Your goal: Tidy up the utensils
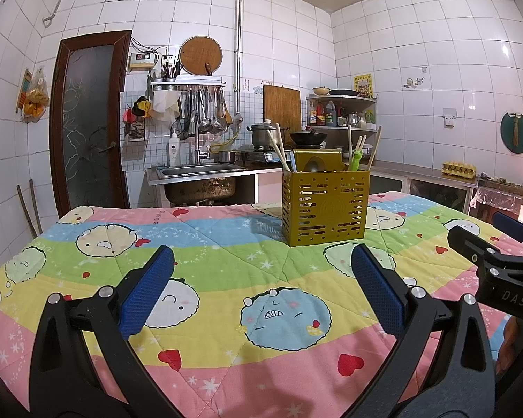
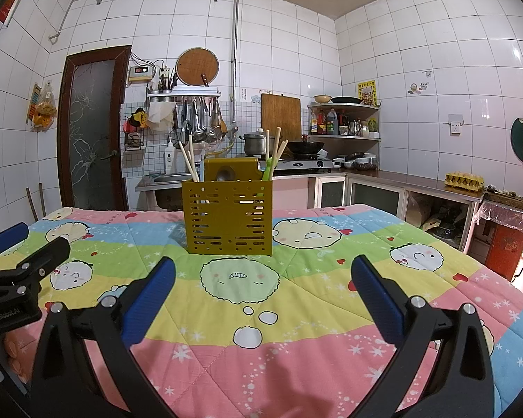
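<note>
An olive slotted utensil holder (image 1: 326, 205) (image 2: 228, 216) stands upright on the cartoon quilt (image 1: 226, 264) (image 2: 296, 299). Wooden chopsticks (image 1: 279, 146) (image 2: 188, 162) lean out of it, along with a green-handled utensil (image 1: 356, 160) (image 2: 268, 170) and a spoon bowl (image 1: 312, 165) (image 2: 224, 175). My left gripper (image 1: 263, 289) hovers open in front of the holder with nothing between its blue pads (image 1: 146, 296). My right gripper (image 2: 263, 292) is likewise open and empty. Each gripper shows at the edge of the other's view: the right gripper (image 1: 484, 240) and the left gripper (image 2: 28, 247).
Behind the table are a steel sink (image 1: 198, 170), a stove with a pot (image 1: 263, 134) and a wok (image 1: 308, 137), a corner shelf of bottles (image 1: 341, 111) and a counter (image 2: 418, 177) with an egg carton (image 2: 465, 178). A brown door (image 1: 87, 122) stands at the left.
</note>
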A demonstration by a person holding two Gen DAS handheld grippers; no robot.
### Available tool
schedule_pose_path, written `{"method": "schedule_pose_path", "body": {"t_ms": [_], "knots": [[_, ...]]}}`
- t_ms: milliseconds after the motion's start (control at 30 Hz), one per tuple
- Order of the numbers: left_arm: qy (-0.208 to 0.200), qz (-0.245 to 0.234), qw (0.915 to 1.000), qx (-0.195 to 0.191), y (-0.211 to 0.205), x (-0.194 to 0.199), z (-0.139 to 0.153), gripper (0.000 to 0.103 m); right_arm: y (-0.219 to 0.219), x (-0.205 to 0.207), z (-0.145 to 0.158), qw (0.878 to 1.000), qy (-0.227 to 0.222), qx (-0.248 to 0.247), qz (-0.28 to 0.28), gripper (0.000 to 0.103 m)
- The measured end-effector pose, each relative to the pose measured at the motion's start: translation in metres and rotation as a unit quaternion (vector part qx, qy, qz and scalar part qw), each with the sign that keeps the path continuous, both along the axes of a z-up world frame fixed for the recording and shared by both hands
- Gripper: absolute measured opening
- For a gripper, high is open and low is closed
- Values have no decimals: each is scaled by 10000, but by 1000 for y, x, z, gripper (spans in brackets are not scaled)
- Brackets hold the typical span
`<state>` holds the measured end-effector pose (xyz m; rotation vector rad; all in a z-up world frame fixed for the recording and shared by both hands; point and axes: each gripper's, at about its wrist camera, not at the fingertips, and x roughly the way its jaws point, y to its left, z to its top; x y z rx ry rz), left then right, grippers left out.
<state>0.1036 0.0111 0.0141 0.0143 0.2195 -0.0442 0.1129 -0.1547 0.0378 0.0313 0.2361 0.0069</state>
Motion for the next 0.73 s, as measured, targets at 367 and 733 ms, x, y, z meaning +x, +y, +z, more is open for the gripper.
{"method": "schedule_pose_path", "body": {"t_ms": [367, 733], "knots": [[7, 3, 10000, -2, 0, 0, 1, 98, 0, 0, 0, 10000, 1, -2, 2, 98], [-1, 12, 10000, 6, -1, 1, 2, 98, -1, 0, 0, 10000, -2, 1, 1, 98]]}}
